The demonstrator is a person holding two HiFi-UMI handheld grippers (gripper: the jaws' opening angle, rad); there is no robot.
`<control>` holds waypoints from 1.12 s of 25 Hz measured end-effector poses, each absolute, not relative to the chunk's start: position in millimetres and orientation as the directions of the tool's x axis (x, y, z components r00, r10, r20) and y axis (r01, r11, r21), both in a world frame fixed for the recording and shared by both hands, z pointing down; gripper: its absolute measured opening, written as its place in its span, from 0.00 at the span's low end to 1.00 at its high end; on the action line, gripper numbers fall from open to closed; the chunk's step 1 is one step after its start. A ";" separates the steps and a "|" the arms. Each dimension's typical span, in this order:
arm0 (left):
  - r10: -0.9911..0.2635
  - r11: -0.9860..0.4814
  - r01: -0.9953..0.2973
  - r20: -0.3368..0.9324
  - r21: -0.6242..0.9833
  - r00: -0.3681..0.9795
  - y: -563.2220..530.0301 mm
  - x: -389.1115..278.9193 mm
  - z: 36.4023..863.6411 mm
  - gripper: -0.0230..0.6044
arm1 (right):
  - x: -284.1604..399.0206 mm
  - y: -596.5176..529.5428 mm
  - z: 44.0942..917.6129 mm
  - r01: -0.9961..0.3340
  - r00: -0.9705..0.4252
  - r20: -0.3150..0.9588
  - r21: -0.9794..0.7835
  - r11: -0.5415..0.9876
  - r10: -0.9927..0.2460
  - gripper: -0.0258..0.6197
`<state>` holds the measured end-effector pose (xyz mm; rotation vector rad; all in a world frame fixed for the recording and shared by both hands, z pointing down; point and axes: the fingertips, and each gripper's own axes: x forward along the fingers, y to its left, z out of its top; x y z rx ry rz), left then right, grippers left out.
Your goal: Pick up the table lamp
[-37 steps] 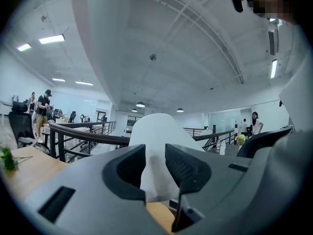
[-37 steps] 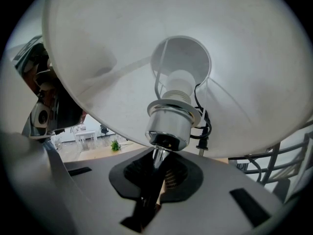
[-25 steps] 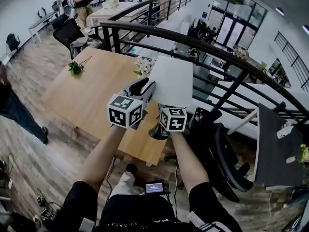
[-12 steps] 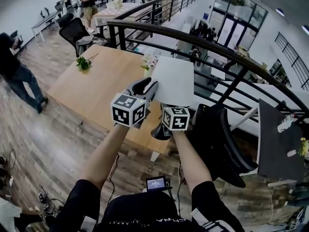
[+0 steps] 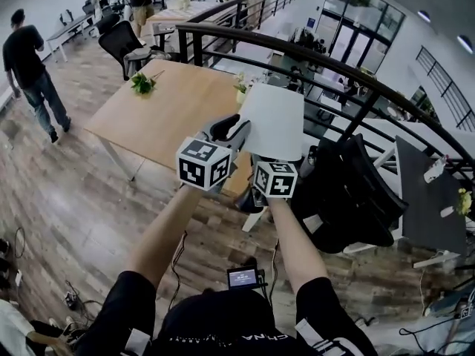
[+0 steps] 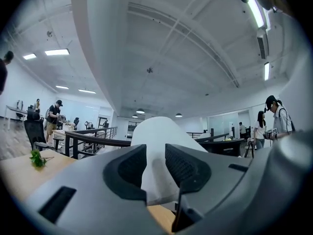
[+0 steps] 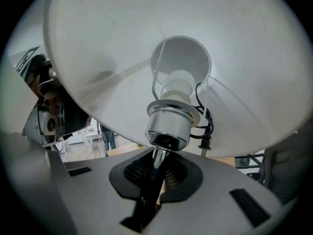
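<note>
Clearly off the desk (image 5: 171,113), the table lamp (image 5: 276,121) is up in the air in front of the person, upright, its white shade (image 6: 154,131) highest and its dark base (image 5: 249,201) hanging just past the desk's near corner. Under the shade a bulb (image 7: 178,84) sits in a chrome socket (image 7: 168,126), with a black cord (image 7: 205,124) looped beside it. The right tool (image 7: 155,173) has its jaws nearly together, clamped on the thin chrome stem (image 7: 157,155) just below the socket. The left tool (image 6: 155,163) stands much wider, its two dark pads set on either side of the shade's lower edge and pressing against it. Both marker cubes sit side by side below the shade in the head view. On the desk lie a green sprig (image 5: 142,84) and, near the far edge, pale flowers (image 5: 241,87). A black railing (image 5: 349,73) curves behind, a black office chair (image 5: 349,199) stands to the right, and a person (image 5: 31,65) walks across the wooden floor (image 5: 74,199) at the far left
</note>
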<state>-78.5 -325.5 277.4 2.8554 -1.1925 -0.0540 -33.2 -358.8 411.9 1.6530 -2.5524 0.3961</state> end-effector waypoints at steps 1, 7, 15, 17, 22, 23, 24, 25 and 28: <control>-0.706 -0.707 -0.705 -0.013 0.057 0.708 -311.6 -85.5 278.8 0.23 | -41.0 -344.3 414.0 -0.907 -0.413 0.205 -0.180 0.380 -0.887 0.12; -0.678 -0.733 -0.675 -0.013 0.086 0.735 -238.5 -115.3 280.2 0.23 | -70.6 -265.1 416.6 -0.914 -0.392 0.225 -0.209 0.348 -0.892 0.12; -0.649 -0.758 -0.642 -0.029 0.112 0.761 -170.0 -123.0 287.6 0.23 | -75.2 -192.9 423.3 -0.924 -0.369 0.248 -0.201 0.325 -0.895 0.12; -0.646 -0.761 -0.640 -0.033 0.110 0.762 -160.9 -116.8 286.6 0.23 | -68.9 -184.0 422.3 -0.924 -0.370 0.248 -0.199 0.326 -0.895 0.12; -0.640 -0.766 -0.633 -0.038 0.114 0.767 -141.9 -89.7 285.9 0.23 | -42.9 -164.4 421.7 -0.922 -0.374 0.253 -0.206 0.328 -0.892 0.12; -0.638 -0.768 -0.631 -0.039 0.109 0.769 -138.4 -82.9 286.1 0.23 | -36.6 -160.6 422.0 -0.922 -0.374 0.254 -0.207 0.327 -0.892 0.12; -0.636 -0.770 -0.630 -0.039 0.103 0.771 -135.6 -76.1 286.4 0.23 | -30.1 -157.5 422.4 -0.922 -0.373 0.254 -0.209 0.326 -0.892 0.12; -0.635 -0.771 -0.629 -0.037 0.098 0.772 -133.5 -68.9 287.0 0.23 | -22.8 -155.1 423.1 -0.922 -0.372 0.253 -0.210 0.324 -0.893 0.12; -0.633 -0.773 -0.628 -0.031 0.093 0.774 -128.1 -47.8 289.7 0.23 | -0.1 -149.4 425.9 -0.926 -0.365 0.259 -0.203 0.319 -0.894 0.12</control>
